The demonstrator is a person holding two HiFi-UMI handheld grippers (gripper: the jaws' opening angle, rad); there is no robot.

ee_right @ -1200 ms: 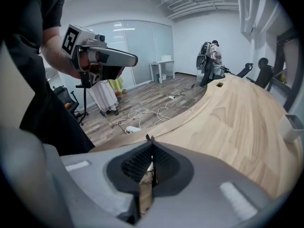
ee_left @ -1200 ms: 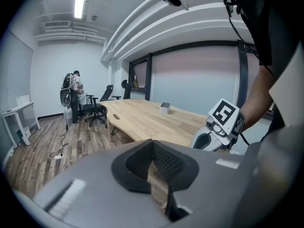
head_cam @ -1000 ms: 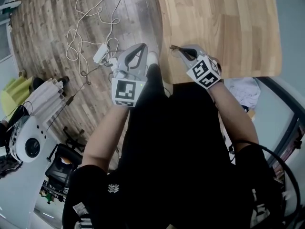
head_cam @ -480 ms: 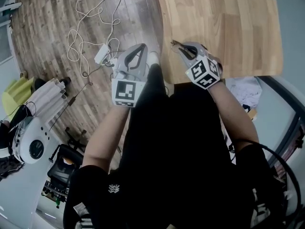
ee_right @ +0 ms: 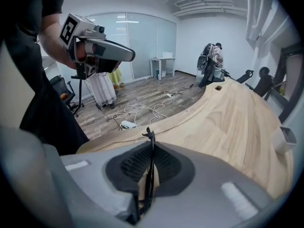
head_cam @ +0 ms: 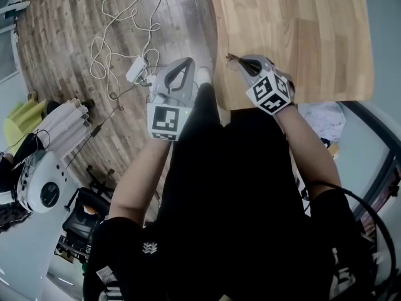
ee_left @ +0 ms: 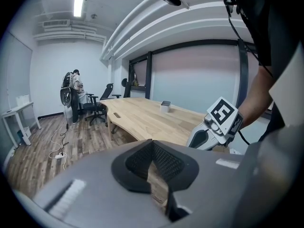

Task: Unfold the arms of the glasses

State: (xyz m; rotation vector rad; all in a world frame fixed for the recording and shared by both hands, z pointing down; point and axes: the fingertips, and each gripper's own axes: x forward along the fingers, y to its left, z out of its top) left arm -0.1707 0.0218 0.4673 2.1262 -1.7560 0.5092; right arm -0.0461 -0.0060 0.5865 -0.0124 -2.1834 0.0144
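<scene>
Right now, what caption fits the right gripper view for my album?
Right gripper, jaws just closing on thin dark-framed glasses, above the pale wooden table.

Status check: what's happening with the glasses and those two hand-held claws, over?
Left gripper shut, empty, held over the floor. Right gripper jaws just closed further, pinching thin dark-framed glasses over edge of light wooden table. Nothing in the way.

Grippers: two, left gripper (head_cam: 186,61) and right gripper (head_cam: 243,60).
Marker cubes: two, left cube (head_cam: 165,119) and right cube (head_cam: 269,93).
Glasses (ee_right: 150,163): one pair.
Wooden table (head_cam: 301,36): one.
Small box (ee_left: 165,106) on table: one.
Power strip (head_cam: 135,69) on floor: one.
White side table (ee_right: 164,61): one.
Person (ee_left: 76,87) at far end of room: one.
Office chairs beside that person: too small to count.
</scene>
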